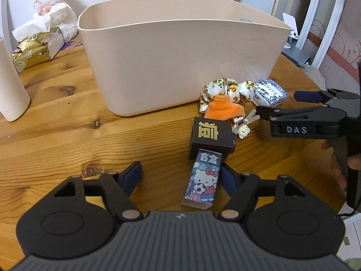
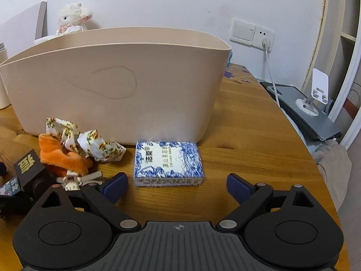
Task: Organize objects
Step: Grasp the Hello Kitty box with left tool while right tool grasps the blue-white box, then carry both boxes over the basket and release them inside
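A tall beige bin [image 1: 180,56] stands on the wooden table. In front of it lie a Hello Kitty box [image 1: 203,180], a black cube with a gold character [image 1: 212,135], an orange plush piece [image 1: 225,108], a floral cloth [image 1: 223,88], a small bear keychain [image 1: 242,128] and a blue-and-white box [image 1: 269,92]. My left gripper [image 1: 180,169] is open, with the Hello Kitty box lying between its fingers near the right one. My right gripper [image 2: 177,179] is open just short of the blue-and-white box [image 2: 168,162]; the bin [image 2: 112,85] rises behind it.
A plush sheep [image 1: 56,6], a tissue pack [image 1: 33,49] and a white bottle [image 1: 11,90] sit at the back left. At the right, beyond the rounded table edge, are a grey slab [image 2: 304,117] with a phone stand [image 2: 315,94] and a plugged wall socket [image 2: 264,38].
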`<state>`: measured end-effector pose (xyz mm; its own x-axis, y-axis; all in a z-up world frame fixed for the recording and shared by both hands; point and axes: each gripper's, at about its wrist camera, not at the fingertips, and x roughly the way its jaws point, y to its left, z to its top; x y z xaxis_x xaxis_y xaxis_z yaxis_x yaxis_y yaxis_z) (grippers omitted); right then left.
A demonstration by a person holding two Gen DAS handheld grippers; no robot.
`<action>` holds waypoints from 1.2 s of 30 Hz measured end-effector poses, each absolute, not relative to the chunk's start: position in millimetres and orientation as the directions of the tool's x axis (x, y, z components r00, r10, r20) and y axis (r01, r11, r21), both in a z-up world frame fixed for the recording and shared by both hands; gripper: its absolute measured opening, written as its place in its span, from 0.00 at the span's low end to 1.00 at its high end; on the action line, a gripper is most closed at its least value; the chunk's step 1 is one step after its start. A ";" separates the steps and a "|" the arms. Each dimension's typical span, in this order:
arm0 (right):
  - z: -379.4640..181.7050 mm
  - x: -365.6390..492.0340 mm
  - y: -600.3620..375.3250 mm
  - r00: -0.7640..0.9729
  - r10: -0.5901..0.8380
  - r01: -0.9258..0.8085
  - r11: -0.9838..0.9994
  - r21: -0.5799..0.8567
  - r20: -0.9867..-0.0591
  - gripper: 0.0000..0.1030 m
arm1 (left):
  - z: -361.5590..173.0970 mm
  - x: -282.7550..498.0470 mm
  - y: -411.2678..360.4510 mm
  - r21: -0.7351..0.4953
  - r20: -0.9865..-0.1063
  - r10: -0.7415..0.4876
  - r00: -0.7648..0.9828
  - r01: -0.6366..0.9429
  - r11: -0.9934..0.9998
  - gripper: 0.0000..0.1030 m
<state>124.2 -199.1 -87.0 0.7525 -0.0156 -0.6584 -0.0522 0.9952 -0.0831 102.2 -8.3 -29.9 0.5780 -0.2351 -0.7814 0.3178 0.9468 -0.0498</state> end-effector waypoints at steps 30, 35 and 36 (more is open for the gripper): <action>-45.0 68.8 -203.0 0.822 0.000 -0.030 0.999 -0.043 -0.570 0.58 | 0.7 62.5 3.2 -0.048 -0.712 -0.290 0.639 0.367 0.929 0.24; -25.0 59.8 -204.4 0.856 0.005 -0.027 0.999 -0.034 -0.517 0.58 | 21.1 59.4 10.2 -0.019 -0.671 -0.272 0.690 0.350 0.936 0.24; -21.1 59.1 -204.5 0.862 0.006 -0.027 0.999 -0.034 -0.507 0.58 | 25.7 59.8 11.6 -0.015 -0.661 -0.268 0.701 0.345 0.938 0.24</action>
<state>59.1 -204.5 -21.1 0.8620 0.0060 -0.5068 -0.0269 0.9991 -0.0341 59.8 11.6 25.7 0.7007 -0.2684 -0.6610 0.3454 0.9384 -0.0149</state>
